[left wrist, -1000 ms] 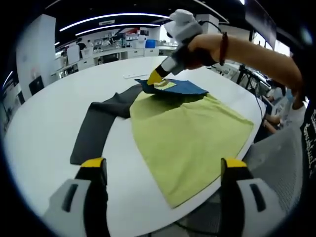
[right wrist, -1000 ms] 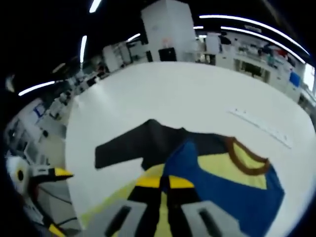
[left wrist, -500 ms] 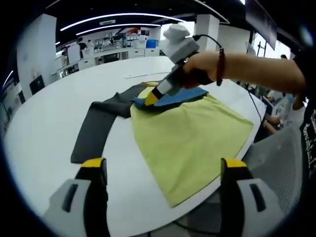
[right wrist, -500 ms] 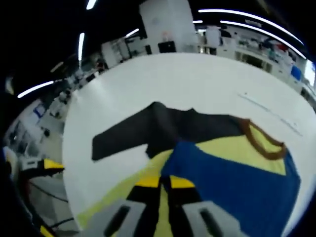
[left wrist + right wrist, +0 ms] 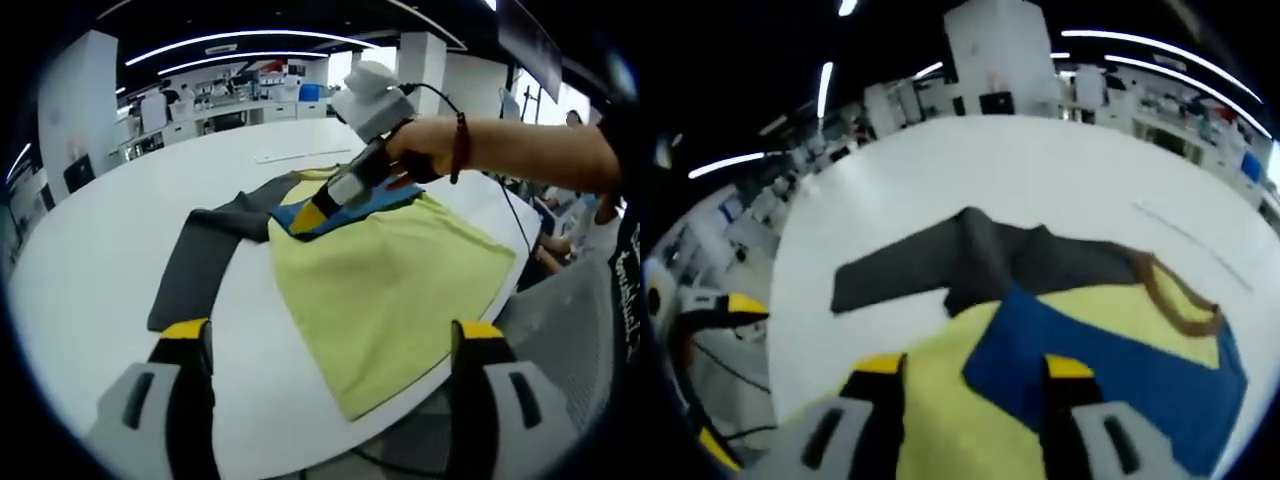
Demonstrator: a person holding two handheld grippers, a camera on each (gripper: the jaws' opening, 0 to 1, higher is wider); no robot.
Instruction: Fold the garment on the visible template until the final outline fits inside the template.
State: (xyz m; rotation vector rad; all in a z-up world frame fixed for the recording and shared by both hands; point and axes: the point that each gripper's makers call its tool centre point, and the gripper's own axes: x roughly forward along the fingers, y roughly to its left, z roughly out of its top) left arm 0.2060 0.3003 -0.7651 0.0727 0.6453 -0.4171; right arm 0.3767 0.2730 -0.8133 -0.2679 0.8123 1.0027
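Note:
The garment lies flat on the white table point(image 5: 120, 200): a yellow-green body point(image 5: 390, 280), a brown collar point(image 5: 1170, 300), and a blue sleeve point(image 5: 1120, 365) folded across the chest. A dark grey sleeve point(image 5: 195, 265) stretches out to the left of the body. My right gripper point(image 5: 973, 365) hovers over the blue sleeve's corner, jaws open and holding nothing; a hand holds the right gripper point(image 5: 312, 213) at the blue fold point(image 5: 350, 205). My left gripper point(image 5: 330, 335) stays wide open near the table's front edge, below the hem, and the left gripper point(image 5: 730, 305) also appears off the table's rim.
A thin white strip point(image 5: 300, 153) lies on the table beyond the garment. The garment's right side reaches the table's curved edge point(image 5: 505, 285). Seated people point(image 5: 575, 215) are past that edge. Benches and a white pillar point(image 5: 1005, 55) stand in the background.
The right gripper dragged the blue sleeve inward over the yellow body, then opened its jaws and let go. The left gripper has stayed in place, open.

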